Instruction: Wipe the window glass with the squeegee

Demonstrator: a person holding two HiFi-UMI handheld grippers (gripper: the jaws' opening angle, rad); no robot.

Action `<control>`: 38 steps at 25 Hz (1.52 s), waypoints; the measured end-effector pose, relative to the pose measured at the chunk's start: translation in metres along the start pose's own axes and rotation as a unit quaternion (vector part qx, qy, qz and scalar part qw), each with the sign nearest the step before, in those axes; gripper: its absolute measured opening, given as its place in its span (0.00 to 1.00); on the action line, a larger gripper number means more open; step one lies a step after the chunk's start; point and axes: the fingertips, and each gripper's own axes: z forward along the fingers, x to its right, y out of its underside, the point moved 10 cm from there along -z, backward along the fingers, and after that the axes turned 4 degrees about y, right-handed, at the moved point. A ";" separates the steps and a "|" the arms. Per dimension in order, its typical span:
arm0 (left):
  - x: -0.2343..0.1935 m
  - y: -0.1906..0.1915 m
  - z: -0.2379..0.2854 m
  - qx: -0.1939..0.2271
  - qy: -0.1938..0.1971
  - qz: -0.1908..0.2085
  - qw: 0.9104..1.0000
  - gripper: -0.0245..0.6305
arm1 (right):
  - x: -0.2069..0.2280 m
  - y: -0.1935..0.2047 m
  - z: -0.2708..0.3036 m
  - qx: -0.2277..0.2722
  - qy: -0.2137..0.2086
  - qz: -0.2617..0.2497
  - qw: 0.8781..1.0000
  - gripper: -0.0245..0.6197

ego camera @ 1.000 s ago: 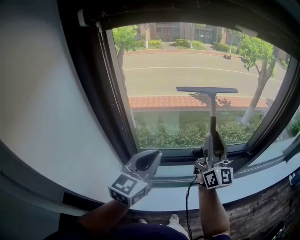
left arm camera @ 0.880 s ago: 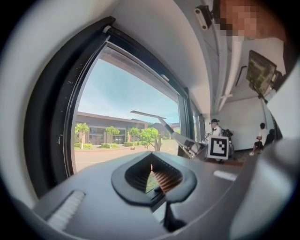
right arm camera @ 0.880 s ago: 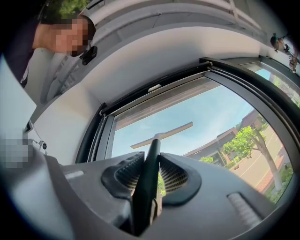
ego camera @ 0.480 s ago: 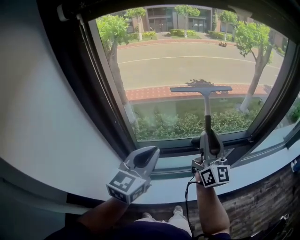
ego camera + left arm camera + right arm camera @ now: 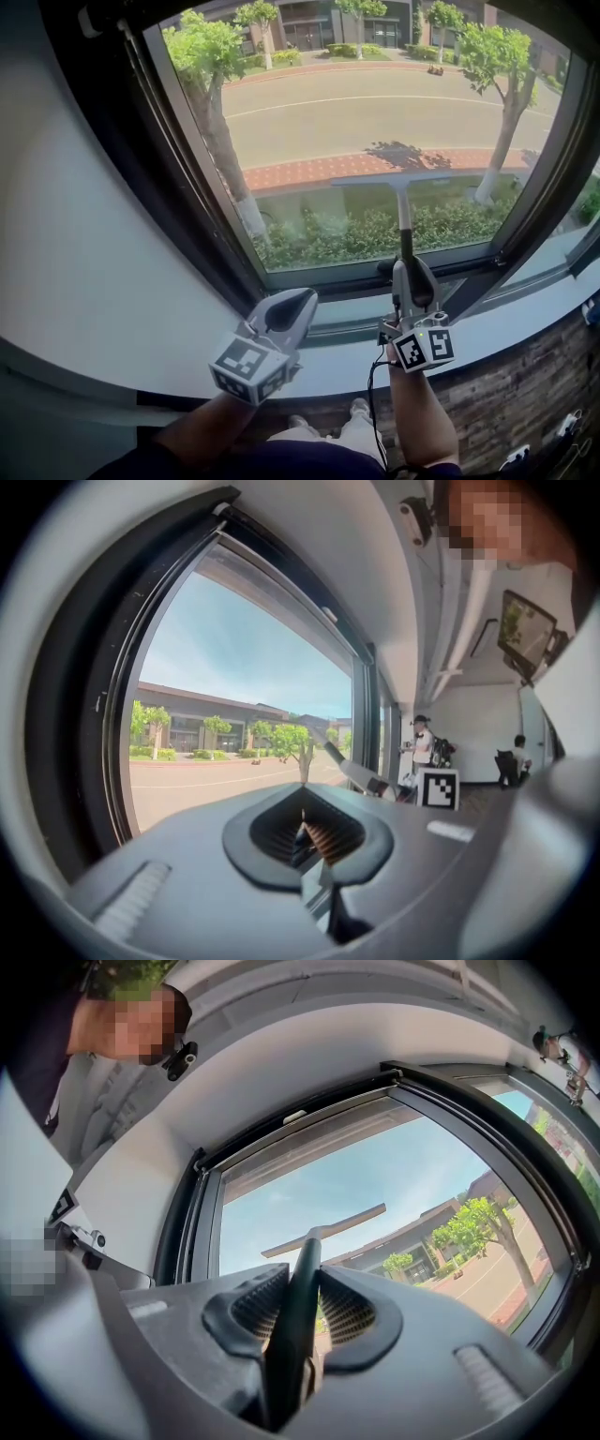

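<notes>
Squeegee held upright at the window glass
Right gripper clamps the handle; the blade sits low on the pane, well apart from the frame at either side. Left gripper is closed and empty, over the sill.

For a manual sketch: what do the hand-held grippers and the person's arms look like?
The left hand-held gripper and right hand-held gripper are light-grey shells with dark ribbed pads; each carries a white cube with black square markers. A black cable hangs from the right one. Forearms are bare.
</notes>
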 end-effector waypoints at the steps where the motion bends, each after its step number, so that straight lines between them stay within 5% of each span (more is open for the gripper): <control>1: 0.001 0.002 0.000 -0.002 0.002 -0.003 1.000 0.03 | 0.001 0.002 -0.002 -0.002 0.000 0.000 1.000 0.20; 38: 0.011 0.054 0.014 -0.071 0.000 -0.040 0.997 0.03 | 0.035 0.079 -0.069 -0.110 0.045 0.020 0.993 0.20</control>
